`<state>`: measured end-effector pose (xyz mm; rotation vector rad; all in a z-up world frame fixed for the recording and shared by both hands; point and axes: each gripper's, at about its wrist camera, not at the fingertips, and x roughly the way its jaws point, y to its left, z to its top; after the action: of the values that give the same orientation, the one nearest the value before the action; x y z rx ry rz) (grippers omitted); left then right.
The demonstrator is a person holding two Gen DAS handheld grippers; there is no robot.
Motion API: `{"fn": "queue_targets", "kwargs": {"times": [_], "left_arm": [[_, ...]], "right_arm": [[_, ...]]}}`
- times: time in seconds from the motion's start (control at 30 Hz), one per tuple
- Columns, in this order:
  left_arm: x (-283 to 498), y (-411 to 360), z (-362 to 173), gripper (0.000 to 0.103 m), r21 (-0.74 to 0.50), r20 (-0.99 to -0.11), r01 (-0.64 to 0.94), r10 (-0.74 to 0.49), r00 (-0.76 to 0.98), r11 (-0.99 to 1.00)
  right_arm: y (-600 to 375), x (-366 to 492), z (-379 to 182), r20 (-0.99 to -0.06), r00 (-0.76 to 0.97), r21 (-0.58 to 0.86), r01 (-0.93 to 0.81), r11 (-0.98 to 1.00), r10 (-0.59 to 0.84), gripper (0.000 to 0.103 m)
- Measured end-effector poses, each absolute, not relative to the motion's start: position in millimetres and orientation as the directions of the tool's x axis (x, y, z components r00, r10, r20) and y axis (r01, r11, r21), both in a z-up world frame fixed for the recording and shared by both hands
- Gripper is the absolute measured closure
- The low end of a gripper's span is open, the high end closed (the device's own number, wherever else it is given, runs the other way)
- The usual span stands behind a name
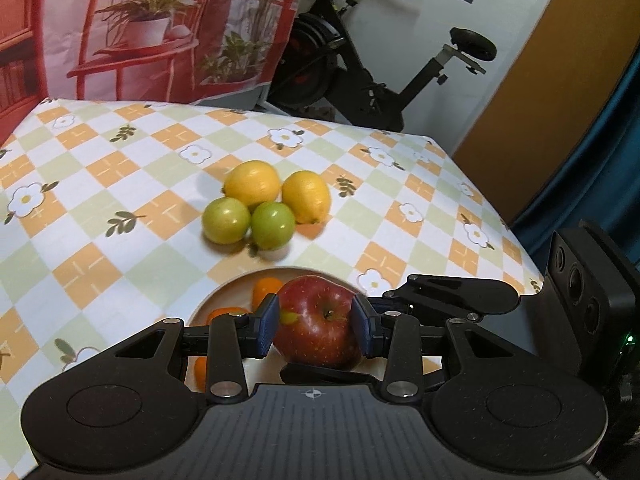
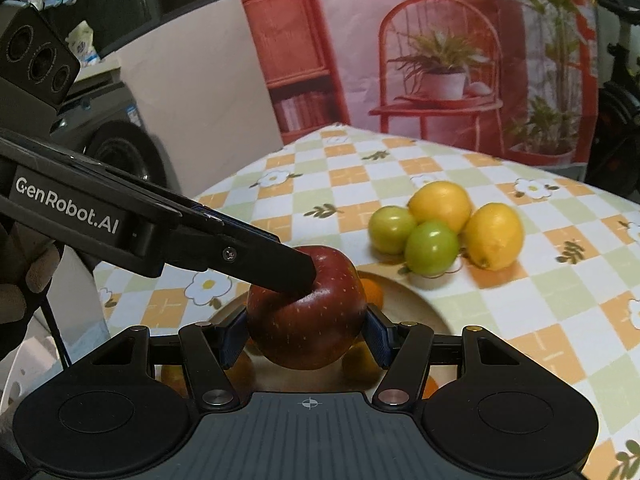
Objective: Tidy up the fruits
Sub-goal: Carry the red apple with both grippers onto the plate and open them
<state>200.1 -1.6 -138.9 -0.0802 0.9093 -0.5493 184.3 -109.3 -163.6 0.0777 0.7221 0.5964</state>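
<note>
A red apple (image 1: 318, 322) sits between the blue pads of my left gripper (image 1: 316, 324), which is shut on it above a beige plate (image 1: 228, 288). In the right wrist view my right gripper (image 2: 306, 334) also clamps the same apple (image 2: 306, 320) from both sides, and the left gripper's finger (image 2: 276, 266) lies across the apple's top. Small oranges (image 1: 266, 286) lie on the plate (image 2: 404, 296) under the apple. Two yellow lemons (image 1: 253, 184) and two green fruits (image 1: 226, 220) cluster on the checkered tablecloth beyond the plate; they also show in the right wrist view (image 2: 440, 204).
The table (image 1: 100, 200) has a checkered flower cloth; its right edge (image 1: 492, 208) drops off. An exercise bike (image 1: 360, 60) and a printed backdrop (image 1: 160, 28) stand behind. A washing machine (image 2: 120, 148) stands left of the table.
</note>
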Motion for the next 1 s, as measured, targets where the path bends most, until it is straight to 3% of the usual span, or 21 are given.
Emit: {"fn": "queue_targets", "kwargs": {"times": [1.0], "left_arm": [[200.4, 11.0, -151.9, 0.061, -0.248, -0.755, 0.378, -0.423, 0.502, 0.892]], "right_arm": [[-92.6, 201.4, -180.2, -0.665, 0.526, 0.267, -0.494, 0.827, 0.53, 0.046]]}}
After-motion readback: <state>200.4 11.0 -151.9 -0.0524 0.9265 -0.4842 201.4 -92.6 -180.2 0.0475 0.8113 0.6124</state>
